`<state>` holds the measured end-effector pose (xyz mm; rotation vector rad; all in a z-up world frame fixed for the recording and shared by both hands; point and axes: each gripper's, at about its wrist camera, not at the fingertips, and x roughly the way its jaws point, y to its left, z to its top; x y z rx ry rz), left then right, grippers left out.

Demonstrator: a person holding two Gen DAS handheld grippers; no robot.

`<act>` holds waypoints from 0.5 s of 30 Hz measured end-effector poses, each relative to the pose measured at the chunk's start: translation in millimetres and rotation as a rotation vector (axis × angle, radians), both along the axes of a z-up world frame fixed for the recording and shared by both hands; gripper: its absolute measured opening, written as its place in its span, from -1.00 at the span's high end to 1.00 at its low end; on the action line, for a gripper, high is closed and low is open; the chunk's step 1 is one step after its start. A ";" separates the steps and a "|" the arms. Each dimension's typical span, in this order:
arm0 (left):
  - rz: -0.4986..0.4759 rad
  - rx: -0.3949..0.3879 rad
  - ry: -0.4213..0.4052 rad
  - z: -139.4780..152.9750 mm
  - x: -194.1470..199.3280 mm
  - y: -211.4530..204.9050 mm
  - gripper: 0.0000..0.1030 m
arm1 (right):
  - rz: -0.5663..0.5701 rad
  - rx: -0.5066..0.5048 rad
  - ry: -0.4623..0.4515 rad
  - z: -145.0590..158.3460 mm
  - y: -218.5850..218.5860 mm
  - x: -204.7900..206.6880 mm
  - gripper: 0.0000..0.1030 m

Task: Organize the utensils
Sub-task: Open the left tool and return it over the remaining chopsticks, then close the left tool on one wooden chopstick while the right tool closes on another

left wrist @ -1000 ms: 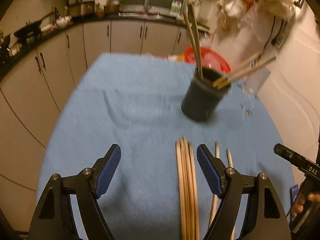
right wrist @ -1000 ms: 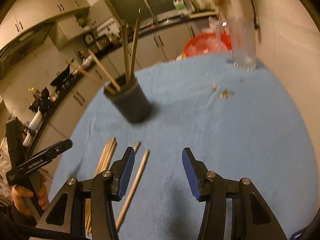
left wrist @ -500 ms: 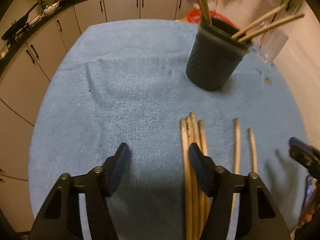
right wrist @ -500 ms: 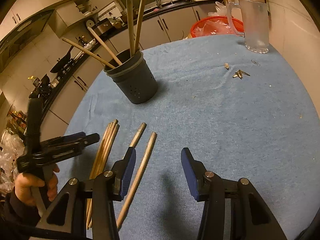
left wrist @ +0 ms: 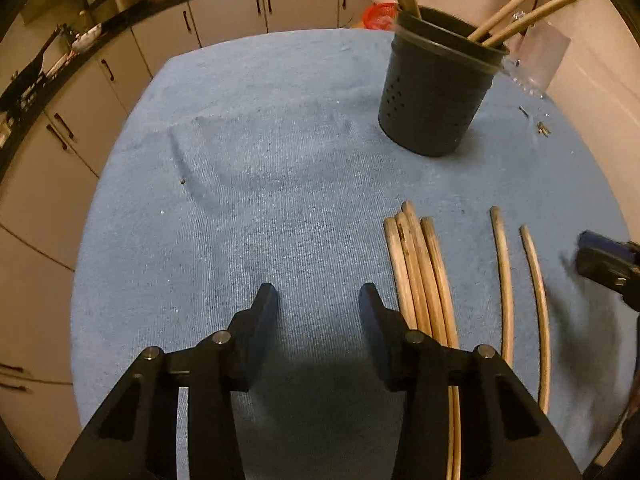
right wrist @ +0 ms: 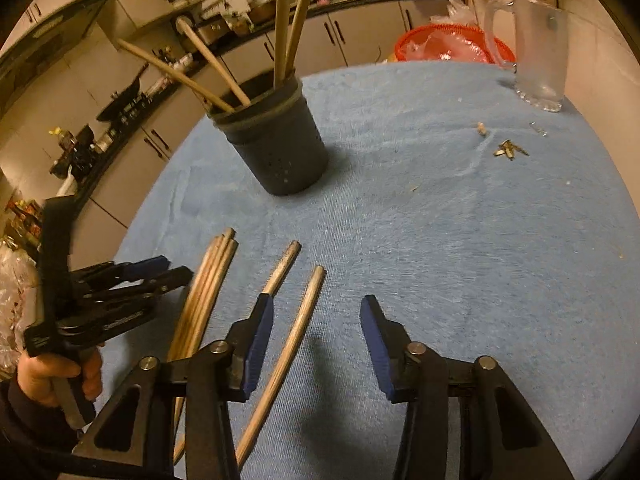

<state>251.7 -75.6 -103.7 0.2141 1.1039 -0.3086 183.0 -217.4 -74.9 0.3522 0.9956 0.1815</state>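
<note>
Blue-clothed counter (left wrist: 280, 140): both grippers' fingers closing on nothing; right gripper (right wrist: 316, 320) must straddle loose chopstick (right wrist: 296, 320), left gripper (left wrist: 318, 308) the bundle (left wrist: 420, 264), for the holder (right wrist: 276, 148).

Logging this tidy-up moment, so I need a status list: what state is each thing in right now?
Left gripper: jaws closing, nothing between them.
Right gripper: jaws closing, a chopstick between them, not pinched yet.
Dark holder: upright, chopsticks standing in it.
Bundle of chopsticks: lying flat on the cloth.
Glass mug: upright; looks empty.
</note>
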 end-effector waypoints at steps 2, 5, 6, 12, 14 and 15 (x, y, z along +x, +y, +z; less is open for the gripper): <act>0.007 -0.031 0.001 2.1 -0.5 2.7 0.19 | 0.014 -0.006 0.030 -4.1 5.3 7.5 0.35; 0.022 -0.117 0.002 9.5 -1.1 7.7 0.19 | 0.037 -0.065 0.080 -13.6 17.6 19.0 0.51; 0.029 -0.140 -0.003 13.1 -1.5 8.4 0.19 | 0.046 -0.092 0.092 -17.1 21.2 21.2 0.60; 0.020 -0.170 0.028 20.2 3.1 1.4 0.19 | 0.045 -0.237 0.093 -15.6 22.5 19.4 0.95; 0.022 -0.156 0.042 16.3 2.6 -5.1 0.19 | 0.042 -0.213 0.088 -16.5 13.4 15.8 0.96; 0.026 -0.156 0.056 14.2 4.8 -6.9 0.19 | 0.033 -0.201 0.096 -16.4 9.7 14.9 0.97</act>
